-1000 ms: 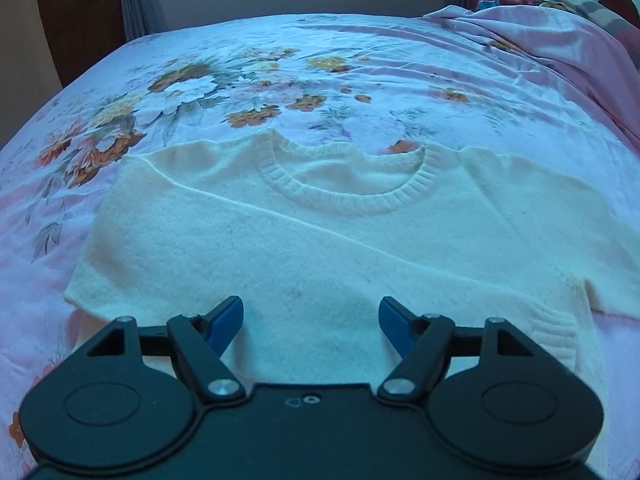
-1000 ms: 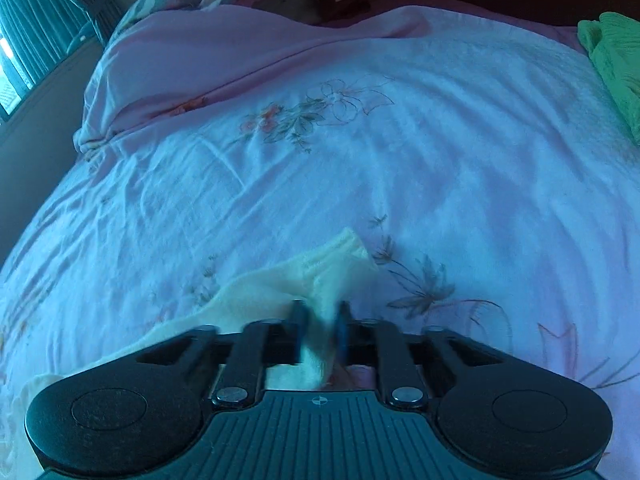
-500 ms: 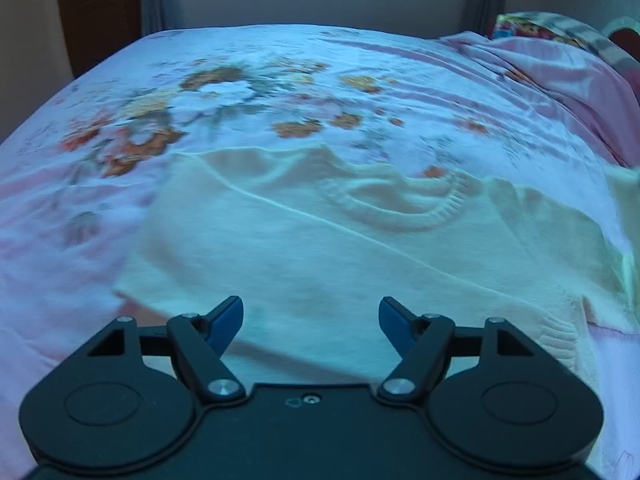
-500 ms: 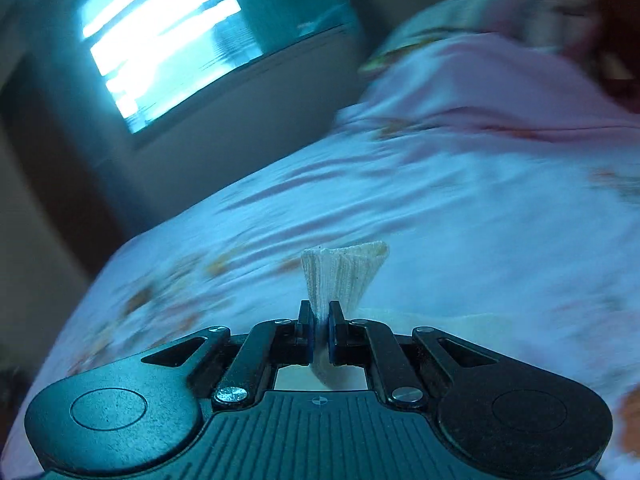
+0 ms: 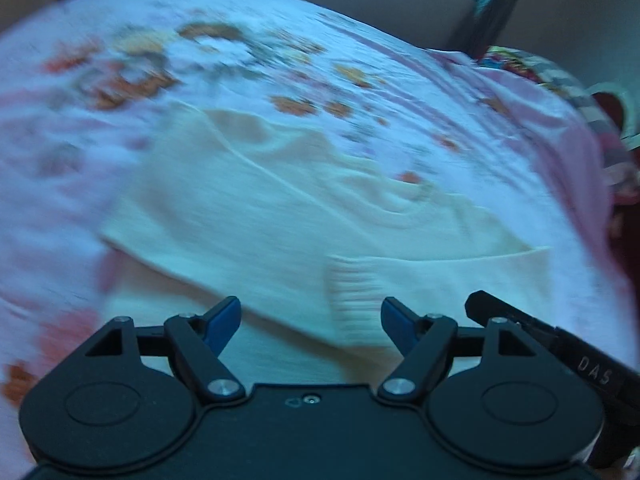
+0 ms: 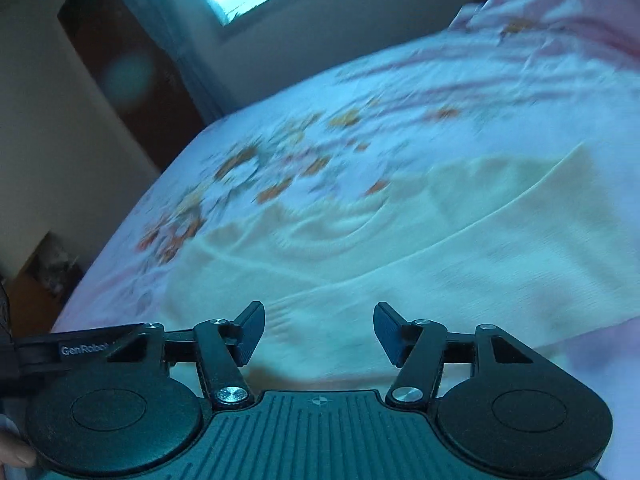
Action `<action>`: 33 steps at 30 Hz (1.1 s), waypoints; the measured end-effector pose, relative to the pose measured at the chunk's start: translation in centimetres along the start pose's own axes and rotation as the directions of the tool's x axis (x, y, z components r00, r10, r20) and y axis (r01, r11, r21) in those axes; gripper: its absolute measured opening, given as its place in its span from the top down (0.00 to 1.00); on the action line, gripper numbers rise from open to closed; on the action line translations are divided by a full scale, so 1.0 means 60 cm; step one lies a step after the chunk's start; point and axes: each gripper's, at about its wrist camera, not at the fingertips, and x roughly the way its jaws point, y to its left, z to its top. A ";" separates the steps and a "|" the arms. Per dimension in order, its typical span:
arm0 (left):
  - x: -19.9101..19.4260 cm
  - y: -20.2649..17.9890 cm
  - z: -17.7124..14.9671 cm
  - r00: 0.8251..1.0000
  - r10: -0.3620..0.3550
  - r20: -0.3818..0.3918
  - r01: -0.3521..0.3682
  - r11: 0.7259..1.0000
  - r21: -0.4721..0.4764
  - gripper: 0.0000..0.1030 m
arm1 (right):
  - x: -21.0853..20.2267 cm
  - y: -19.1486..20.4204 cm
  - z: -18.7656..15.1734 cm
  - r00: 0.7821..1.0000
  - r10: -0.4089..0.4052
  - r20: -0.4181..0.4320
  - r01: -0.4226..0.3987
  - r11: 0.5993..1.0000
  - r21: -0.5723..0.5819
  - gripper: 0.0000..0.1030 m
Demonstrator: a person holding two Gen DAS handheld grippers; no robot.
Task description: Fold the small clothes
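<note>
My left fingers [image 5: 308, 326] hang spread, empty, over the cream knitted short-sleeved sweater [image 5: 280, 216] lying flat on the floral pink bedsheet [image 5: 460, 92]. My right fingers [image 6: 319, 334] have just been opening, nothing between them, sleeve laid across. Soft, light, floppy knit; I'd pinch a ribbed edge.

Motion blur is smearing the flower print on the bedspread [image 5: 168, 64] and softening the sweater's [image 5: 280, 216] neckline in both views. The left claw's body is hiding the sweater's near edge, and the picture's edge is cutting off the pillow [image 5: 600, 92].
</note>
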 end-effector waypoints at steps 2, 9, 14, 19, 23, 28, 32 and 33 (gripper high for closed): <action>0.018 0.004 0.000 0.998 -0.052 -0.040 0.050 0.996 -0.068 0.23 | -0.025 -0.020 0.004 0.999 -0.030 0.024 0.030 1.000 0.009 0.42; 0.064 0.016 -0.011 0.990 -0.102 -0.093 0.087 0.984 -0.153 0.70 | -0.083 -0.081 -0.004 0.995 -0.079 0.065 0.072 0.993 0.095 0.42; 0.058 0.000 -0.007 0.994 -0.077 -0.072 0.064 0.985 -0.162 0.63 | -0.093 -0.102 -0.008 0.993 -0.096 0.064 0.088 0.989 0.123 0.42; -0.007 -0.021 -0.004 0.997 0.015 0.070 -0.010 0.998 -0.063 0.58 | -0.103 -0.107 -0.009 0.991 -0.106 0.078 0.096 0.988 0.120 0.42; 0.011 -0.021 0.013 0.999 -0.004 0.046 0.006 0.999 -0.054 0.39 | -0.103 -0.110 -0.011 0.992 -0.105 0.076 0.094 0.986 0.137 0.42; 0.078 0.000 -0.001 0.994 -0.087 -0.060 0.076 0.984 -0.160 0.72 | -0.112 -0.108 -0.017 0.991 -0.102 0.083 0.090 0.986 0.140 0.42; 0.094 0.017 -0.006 0.990 -0.137 -0.039 0.123 0.960 -0.250 0.89 | -0.113 -0.114 -0.019 0.991 -0.108 0.083 0.095 0.984 0.150 0.42; 0.094 0.018 -0.007 0.989 -0.146 -0.027 0.134 0.957 -0.259 0.95 | -0.113 -0.115 -0.019 0.989 -0.117 0.088 0.103 0.983 0.150 0.42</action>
